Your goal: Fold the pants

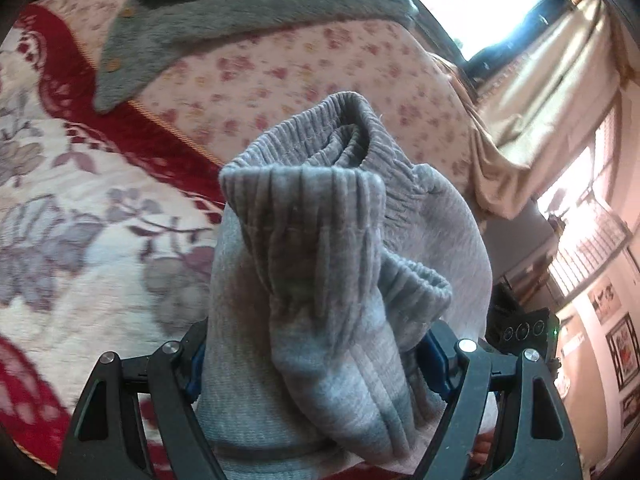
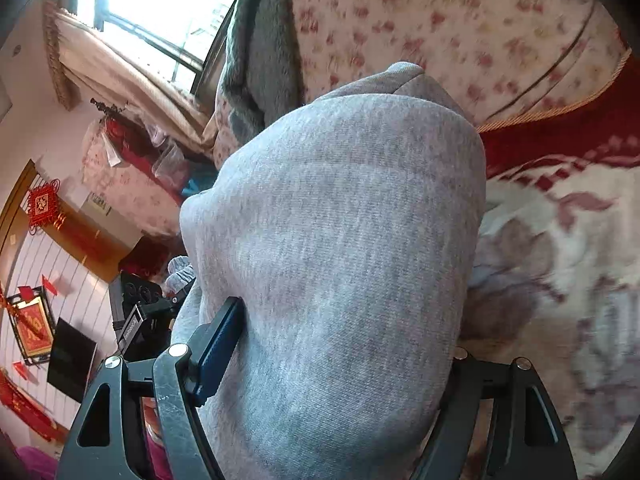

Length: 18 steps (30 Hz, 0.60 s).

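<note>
The light grey pants [image 1: 320, 280] fill the middle of both views. In the left wrist view their ribbed elastic waistband [image 1: 304, 184] is bunched and stands up between the fingers of my left gripper [image 1: 316, 364], which is shut on the fabric and holds it above the bed. In the right wrist view a smooth folded bulk of the same pants [image 2: 332, 260] is clamped in my right gripper [image 2: 332, 364], with its left blue pad [image 2: 220, 344] pressed against the cloth; the right finger is mostly hidden by fabric.
A bed with a red and cream floral blanket [image 1: 80, 220] lies below. A pink flowered quilt [image 1: 280, 68] and a dark grey fleece garment [image 1: 224, 16] lie beyond. Curtains and a bright window [image 1: 492, 4] are to the side.
</note>
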### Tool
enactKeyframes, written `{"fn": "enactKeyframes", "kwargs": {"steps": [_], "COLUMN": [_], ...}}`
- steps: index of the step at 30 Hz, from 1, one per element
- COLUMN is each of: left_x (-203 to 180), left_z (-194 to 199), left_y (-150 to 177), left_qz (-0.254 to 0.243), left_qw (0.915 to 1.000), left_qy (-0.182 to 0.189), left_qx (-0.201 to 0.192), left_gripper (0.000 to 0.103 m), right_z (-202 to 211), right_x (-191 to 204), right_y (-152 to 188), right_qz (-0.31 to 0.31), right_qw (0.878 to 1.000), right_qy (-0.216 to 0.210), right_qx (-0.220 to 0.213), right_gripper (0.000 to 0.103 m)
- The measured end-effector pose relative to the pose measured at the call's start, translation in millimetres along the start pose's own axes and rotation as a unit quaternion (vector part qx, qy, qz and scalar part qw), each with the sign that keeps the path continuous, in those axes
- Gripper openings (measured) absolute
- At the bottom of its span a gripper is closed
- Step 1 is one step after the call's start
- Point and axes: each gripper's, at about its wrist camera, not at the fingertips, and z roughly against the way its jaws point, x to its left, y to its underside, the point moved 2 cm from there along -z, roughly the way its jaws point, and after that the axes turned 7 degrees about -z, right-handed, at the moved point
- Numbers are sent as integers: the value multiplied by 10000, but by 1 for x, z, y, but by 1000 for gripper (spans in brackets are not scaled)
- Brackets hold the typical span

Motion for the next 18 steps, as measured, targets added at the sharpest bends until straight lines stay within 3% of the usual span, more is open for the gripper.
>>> {"fn": "enactKeyframes", "kwargs": {"steps": [10, 18], "left_x": [-63, -78], "left_z": [-63, -97], "left_y": [28, 57], "left_qz": [-377, -630], "left_qw": [9987, 9959], "left_qy": [74, -290], "left_qx": [332, 574], "left_gripper": [81, 81], "right_z": [70, 78], "right_x": [-54, -99], "right_y": [-6, -5], "right_qz": [-164, -407], "right_qw": [9985, 9974], "right_qy": [439, 547], "right_qx": [-288, -222], "right_gripper": [81, 81]}}
